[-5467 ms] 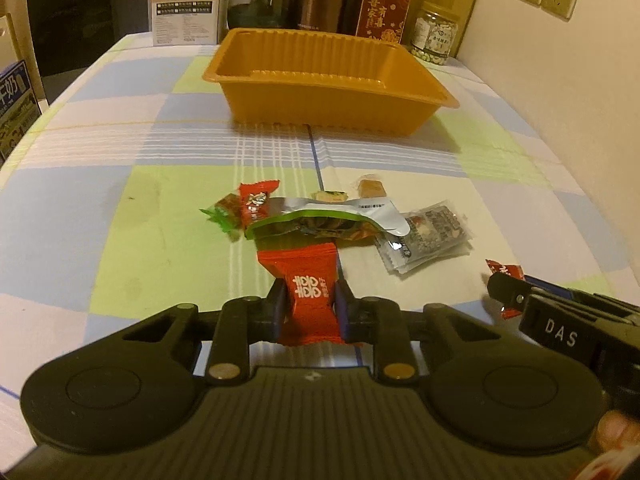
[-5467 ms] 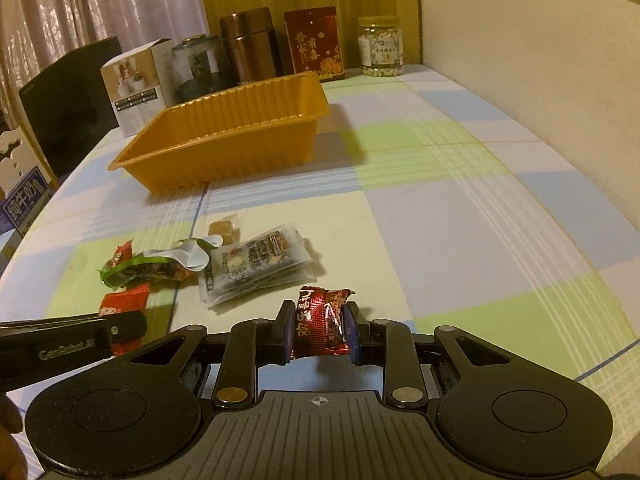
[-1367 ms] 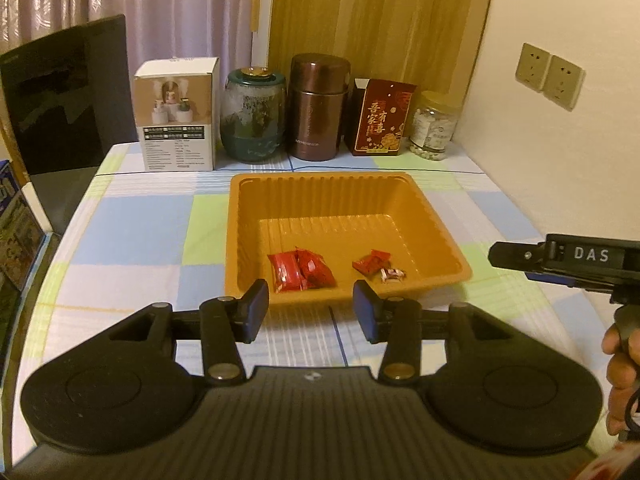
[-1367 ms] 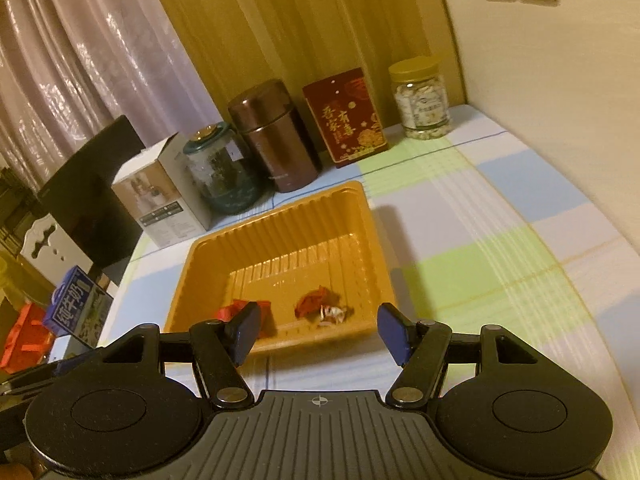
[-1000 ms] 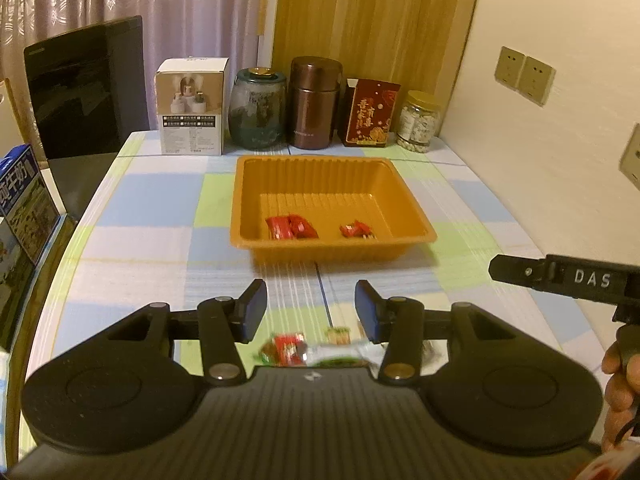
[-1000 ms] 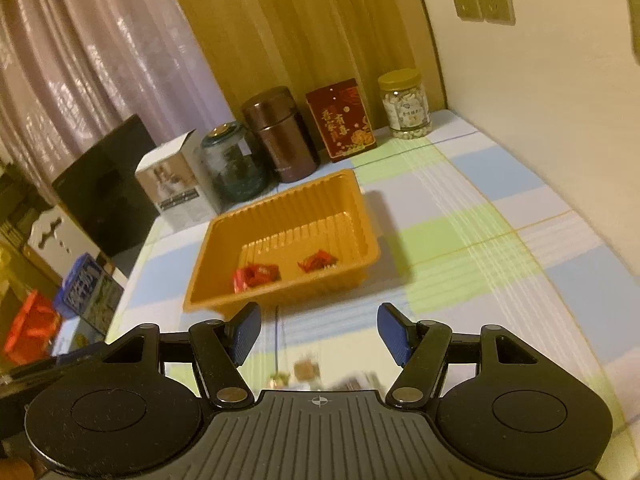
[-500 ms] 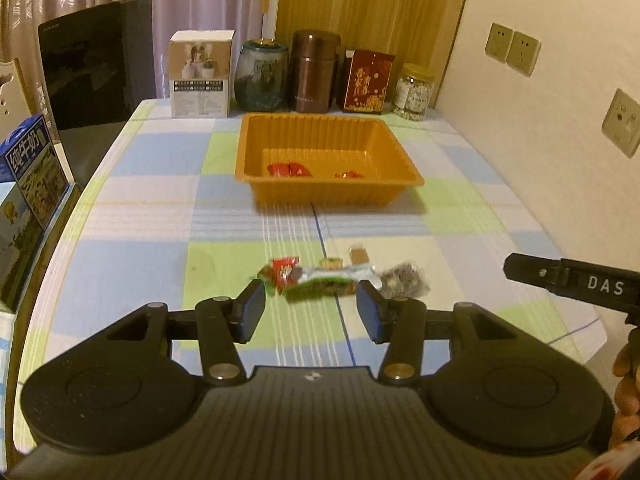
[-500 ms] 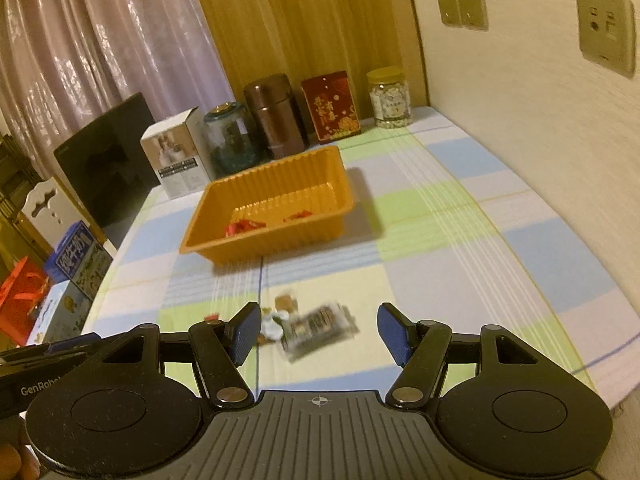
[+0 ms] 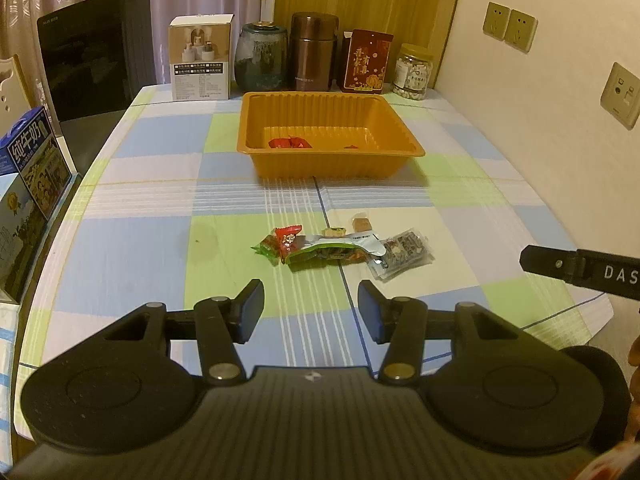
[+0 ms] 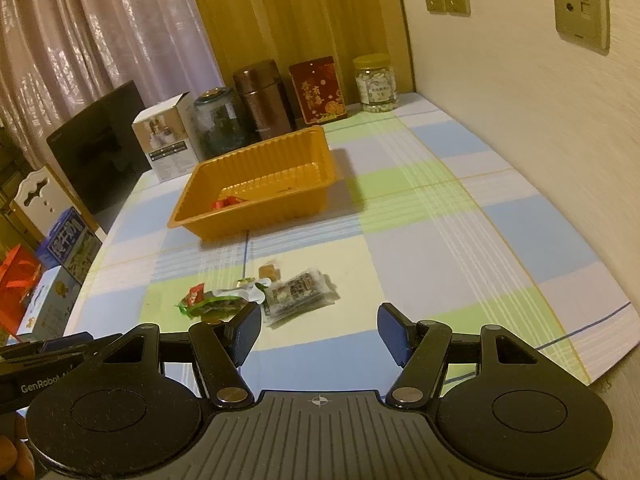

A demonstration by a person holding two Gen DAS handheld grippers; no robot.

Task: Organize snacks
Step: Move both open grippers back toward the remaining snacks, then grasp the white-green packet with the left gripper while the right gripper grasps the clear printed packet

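- On the bench (image 9: 132, 236), near your side, you have a small pile of snacks: a red candy (image 9: 287, 236), a green packet (image 9: 328, 251) and a clear packet (image 9: 404, 254), all touching or just beside each other.
- Farther back stands the orange tray (image 9: 328, 160) with red candies (image 9: 289, 143) inside.
- Your left gripper (image 9: 311, 310) hovers above the bench, jaws wide apart, holding nothing.
- Your right gripper (image 10: 319, 334) is also spread wide and empty, near the clear packet (image 10: 298, 294).
- Behind the tray a white box (image 9: 201, 58) and jars stand in a row.

left claw (image 9: 311, 310) gapes empty above loose snacks (image 9: 340, 249); tray (image 9: 330, 162) beyond.
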